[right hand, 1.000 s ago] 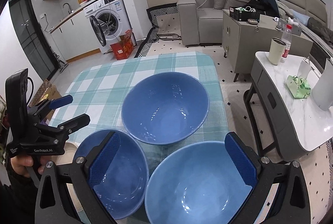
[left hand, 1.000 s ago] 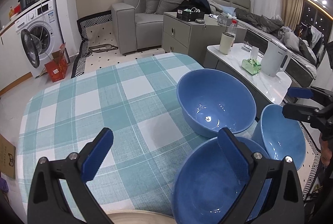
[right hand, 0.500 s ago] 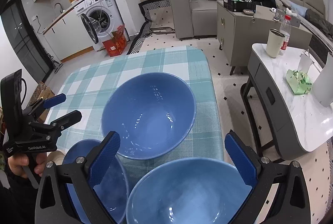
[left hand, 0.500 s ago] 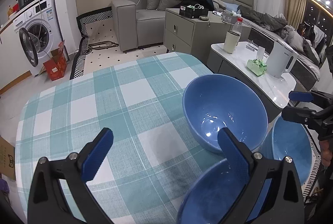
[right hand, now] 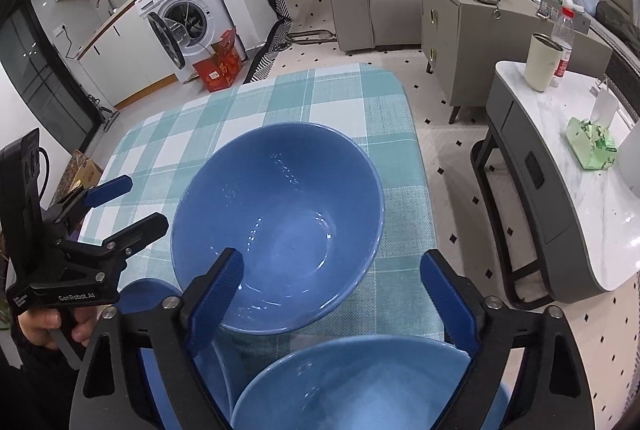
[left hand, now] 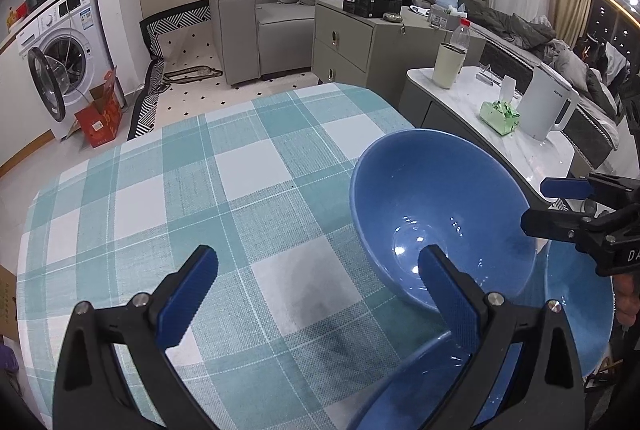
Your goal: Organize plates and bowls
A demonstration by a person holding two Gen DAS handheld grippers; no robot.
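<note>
Three blue bowls stand on the teal checked tablecloth (left hand: 248,170). The big far bowl (left hand: 440,222) (right hand: 280,222) is straight ahead in both wrist views. A second bowl (right hand: 360,382) lies under my right gripper (right hand: 332,270), whose jaws are closing; its left finger hangs over the far bowl's near rim and the pads press on nothing. The third bowl (left hand: 420,390) (right hand: 156,350) sits under the right finger of my left gripper (left hand: 320,294), which is open over bare cloth. Each gripper shows in the other's view: the right gripper (left hand: 548,206) at the right and the left gripper (right hand: 138,204) at the left.
The table's right edge (right hand: 416,166) drops to a tiled floor. Beside it stands a marble side table (right hand: 580,198) with a cup, a bottle, a tissue pack and a white kettle (left hand: 548,102). A grey cabinet, a sofa and a washing machine (right hand: 180,18) are farther back.
Both grippers have moved forward and down toward the far bowl, which now looks larger. The right gripper's fingers stand closer together than before. The left gripper's fingers are as wide as before.
</note>
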